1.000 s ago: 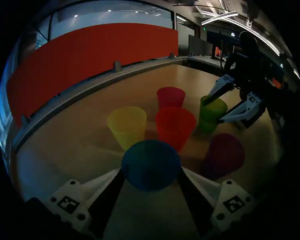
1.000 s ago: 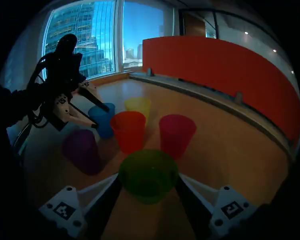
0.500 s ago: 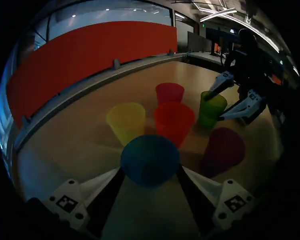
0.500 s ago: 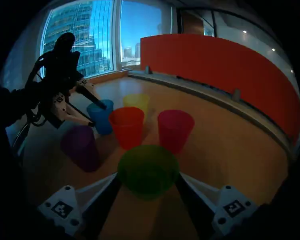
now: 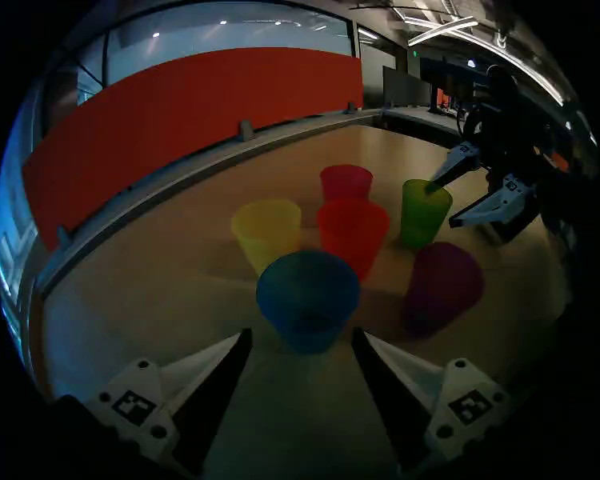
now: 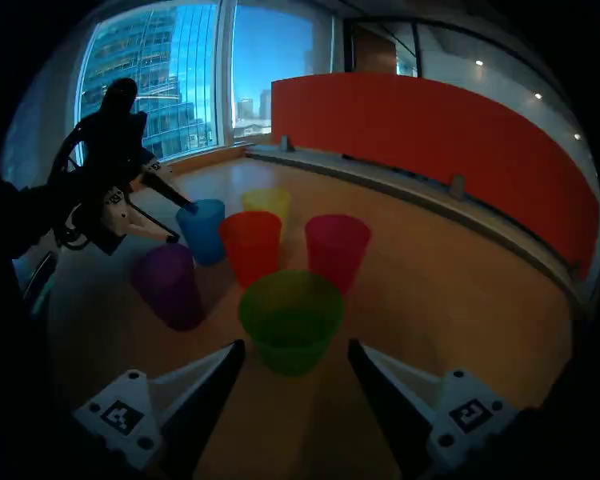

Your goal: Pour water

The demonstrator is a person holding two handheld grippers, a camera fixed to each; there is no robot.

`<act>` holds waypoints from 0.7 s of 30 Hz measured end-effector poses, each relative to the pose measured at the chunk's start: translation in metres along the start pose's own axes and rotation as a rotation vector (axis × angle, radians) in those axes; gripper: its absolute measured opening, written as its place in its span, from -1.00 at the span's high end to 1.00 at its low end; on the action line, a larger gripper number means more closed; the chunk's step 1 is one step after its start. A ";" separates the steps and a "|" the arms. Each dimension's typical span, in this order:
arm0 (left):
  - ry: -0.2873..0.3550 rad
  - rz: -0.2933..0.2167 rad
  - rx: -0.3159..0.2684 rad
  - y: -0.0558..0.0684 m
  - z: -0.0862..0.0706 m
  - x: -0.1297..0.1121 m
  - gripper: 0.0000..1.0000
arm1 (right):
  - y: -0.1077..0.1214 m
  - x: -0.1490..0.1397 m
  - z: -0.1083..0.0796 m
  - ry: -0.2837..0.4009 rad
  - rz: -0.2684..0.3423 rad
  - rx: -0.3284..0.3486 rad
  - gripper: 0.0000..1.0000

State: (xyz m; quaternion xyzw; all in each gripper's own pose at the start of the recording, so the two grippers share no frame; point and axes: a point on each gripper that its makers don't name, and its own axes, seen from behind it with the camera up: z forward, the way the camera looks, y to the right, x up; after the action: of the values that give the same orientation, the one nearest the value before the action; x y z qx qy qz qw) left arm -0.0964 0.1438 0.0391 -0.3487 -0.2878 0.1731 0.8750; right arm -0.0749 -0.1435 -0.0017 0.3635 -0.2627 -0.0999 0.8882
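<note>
Several plastic cups stand close together on the wooden table [image 5: 140,296]. A blue cup [image 5: 308,300] stands upright just ahead of my left gripper [image 5: 301,338], which is open, with gaps on both sides of the cup's base. A green cup [image 6: 292,320] stands the same way in front of my open right gripper [image 6: 295,350]. Between them are an orange cup [image 5: 352,236], a yellow cup [image 5: 266,232], a red cup [image 5: 346,180] and a purple cup [image 5: 444,284]. In the left gripper view the right gripper [image 5: 442,205] flanks the green cup [image 5: 424,210].
A long red partition [image 5: 180,104] runs along the table's far edge, with a raised ledge [image 6: 428,196] below it. Tall windows [image 6: 164,80] lie behind the person's dark silhouette [image 6: 108,160]. Bare table [image 6: 460,296] extends to the right of the cups.
Both grippers have opened and drawn back. The blue and green cups, earlier gripped and tipped toward the cameras, now stand upright on the table, released.
</note>
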 end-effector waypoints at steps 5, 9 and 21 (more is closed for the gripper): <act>0.029 -0.017 0.031 -0.001 -0.015 0.001 -0.85 | 0.000 -0.001 -0.017 0.023 0.014 -0.027 -0.99; 0.058 -0.037 0.063 -0.003 -0.028 0.002 -0.85 | -0.001 0.002 -0.034 0.051 0.026 -0.052 -0.99; 0.167 -0.110 0.161 -0.002 -0.065 0.001 -0.86 | -0.006 0.012 -0.072 0.147 0.062 -0.138 -0.99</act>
State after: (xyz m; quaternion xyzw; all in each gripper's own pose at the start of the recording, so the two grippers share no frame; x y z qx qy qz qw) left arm -0.0545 0.1094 0.0026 -0.2741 -0.2178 0.1177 0.9293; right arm -0.0256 -0.1099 -0.0441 0.2996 -0.2006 -0.0634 0.9306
